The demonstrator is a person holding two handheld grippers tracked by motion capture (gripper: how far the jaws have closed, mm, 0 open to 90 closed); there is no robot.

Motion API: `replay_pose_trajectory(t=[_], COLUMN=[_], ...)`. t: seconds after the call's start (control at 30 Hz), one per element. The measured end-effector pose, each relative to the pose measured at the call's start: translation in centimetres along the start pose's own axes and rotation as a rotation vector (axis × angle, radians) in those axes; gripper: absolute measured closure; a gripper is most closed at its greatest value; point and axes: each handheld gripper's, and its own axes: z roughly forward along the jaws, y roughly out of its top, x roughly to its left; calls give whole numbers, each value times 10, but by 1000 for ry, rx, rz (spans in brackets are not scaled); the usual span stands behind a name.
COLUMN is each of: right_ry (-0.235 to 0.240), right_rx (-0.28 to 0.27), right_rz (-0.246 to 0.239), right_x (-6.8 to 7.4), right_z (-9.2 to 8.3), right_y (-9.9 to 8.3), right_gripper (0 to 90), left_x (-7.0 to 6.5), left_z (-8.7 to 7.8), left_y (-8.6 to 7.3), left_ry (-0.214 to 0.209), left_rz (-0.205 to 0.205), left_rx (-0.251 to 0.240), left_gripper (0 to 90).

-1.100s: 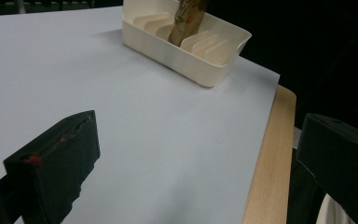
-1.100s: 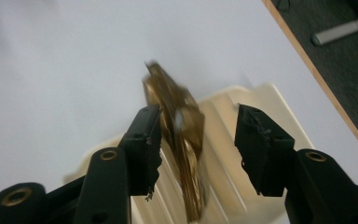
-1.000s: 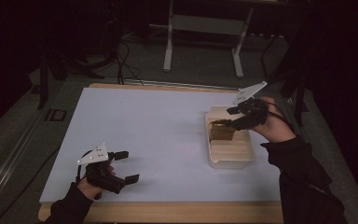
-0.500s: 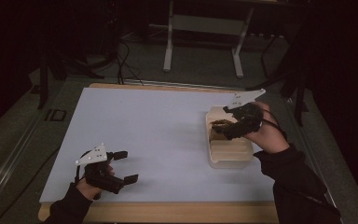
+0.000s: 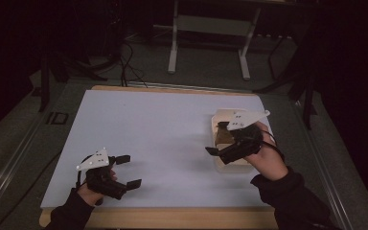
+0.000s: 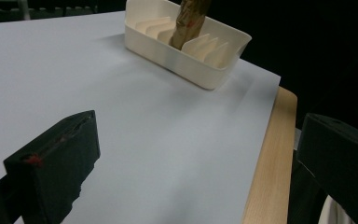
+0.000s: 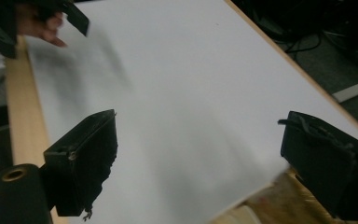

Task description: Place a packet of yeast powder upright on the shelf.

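High view: my right gripper (image 5: 216, 139) has just been opening, jaws wide and empty, beside the cream slotted tray (image 5: 218, 119) where the brown crumpled piece (image 5: 224, 136) stands. Left gripper (image 5: 127, 170) parted, idle. Left gripper view: piece (image 6: 189, 21) upright in a slot, looks light, crushable; I'd pinch its top edge gently. Right gripper view: jaws apart over white table (image 7: 177, 93).

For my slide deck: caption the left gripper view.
Open left claw faces a cream slotted tray holding a brown object.
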Motion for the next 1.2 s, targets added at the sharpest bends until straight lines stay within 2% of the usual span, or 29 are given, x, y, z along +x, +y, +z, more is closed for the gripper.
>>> replay_pose_trajectory(t=[0.1, 0.27, 0.37, 0.6, 0.83, 0.9, 1.03, 1.2], right_ry=[17, -14, -7, -19, -10, -21, -36, -90], right_rx=[-18, -53, -80, -73, -69, -73, -85, -111], right_rz=[15, 30, 39, 30, 63, 63, 101, 143], right_x=[7, 19, 25, 43, 56, 57, 58, 59], right_z=[0, 0, 0, 4, 6, 6, 4, -3], right_y=[-5, -17, -26, -44, -67, -74, -87, -104], right_gripper=[131, 131, 128, 118, 117, 116, 115, 115], left_x=[0, -1, -1, -2, -2, -2, -2, -3], left_z=[0, 0, 0, 0, 0, 0, -1, 0], left_y=[0, 0, 0, 0, 0, 0, 0, 0], left_ry=[-4, -5, -5, -5, -3, -1, -1, -3], left_rz=[-2, 3, 2, 7, 10, 13, 14, 11], left_rx=[5, 6, 5, 7, 6, 7, 6, 2], left_gripper=[4, 4, 4, 4, 4, 4, 4, 5])
